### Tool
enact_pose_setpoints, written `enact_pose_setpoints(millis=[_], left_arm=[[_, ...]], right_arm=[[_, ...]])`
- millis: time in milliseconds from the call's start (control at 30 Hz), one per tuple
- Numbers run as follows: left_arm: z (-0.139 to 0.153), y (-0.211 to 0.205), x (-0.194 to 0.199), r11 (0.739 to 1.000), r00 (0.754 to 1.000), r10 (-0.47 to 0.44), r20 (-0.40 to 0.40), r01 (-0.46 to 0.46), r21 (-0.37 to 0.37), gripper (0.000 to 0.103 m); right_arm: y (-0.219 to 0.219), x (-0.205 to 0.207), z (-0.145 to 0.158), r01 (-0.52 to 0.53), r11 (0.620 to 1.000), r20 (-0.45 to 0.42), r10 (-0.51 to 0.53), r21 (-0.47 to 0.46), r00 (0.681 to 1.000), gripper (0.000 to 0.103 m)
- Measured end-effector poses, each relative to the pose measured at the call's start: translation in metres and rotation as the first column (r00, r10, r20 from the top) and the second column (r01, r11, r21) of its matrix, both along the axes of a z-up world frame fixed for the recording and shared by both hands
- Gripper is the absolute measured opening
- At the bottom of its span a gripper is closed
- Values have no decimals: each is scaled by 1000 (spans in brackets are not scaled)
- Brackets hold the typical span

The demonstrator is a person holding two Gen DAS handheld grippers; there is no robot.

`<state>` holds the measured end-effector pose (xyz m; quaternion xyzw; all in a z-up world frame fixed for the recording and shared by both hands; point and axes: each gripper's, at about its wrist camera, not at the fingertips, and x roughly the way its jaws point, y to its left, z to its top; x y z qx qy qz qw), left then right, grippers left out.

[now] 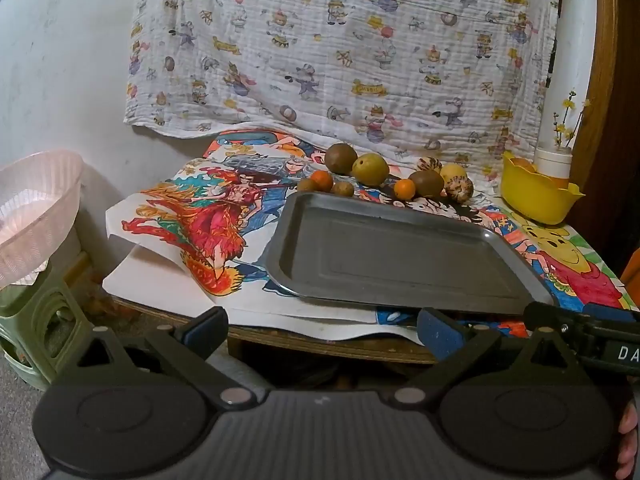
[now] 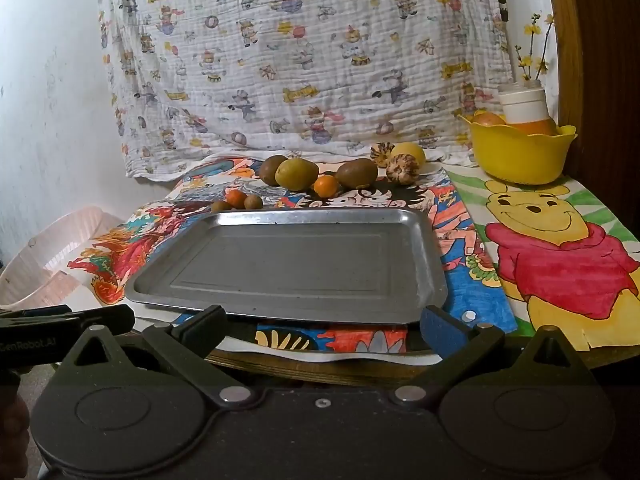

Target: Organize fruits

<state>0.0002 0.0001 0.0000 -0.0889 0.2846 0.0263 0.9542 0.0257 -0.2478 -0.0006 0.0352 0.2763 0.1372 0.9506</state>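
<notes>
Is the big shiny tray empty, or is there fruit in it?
Empty. The metal tray shows only its bare grey bottom in both views. The fruits all sit on the table behind its far rim.

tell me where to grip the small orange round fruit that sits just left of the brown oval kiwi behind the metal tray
Grip the small orange round fruit across its middle, coming down from above and the front over the rectangular metal tray. Being round, any diameter works, but the brown oval kiwi sits tight on its right, so front-to-back pads look safer. The right gripper is open and nearest.
</notes>
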Motion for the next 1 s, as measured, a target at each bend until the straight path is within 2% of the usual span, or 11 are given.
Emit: enact_pose_setpoints(millis=[1000], left_arm=[[-7, 3, 2, 1000, 1000, -4, -5, 4, -1, 102]], right_arm=[[1, 0, 0, -1, 1000, -2, 1, 0, 1000, 103]])
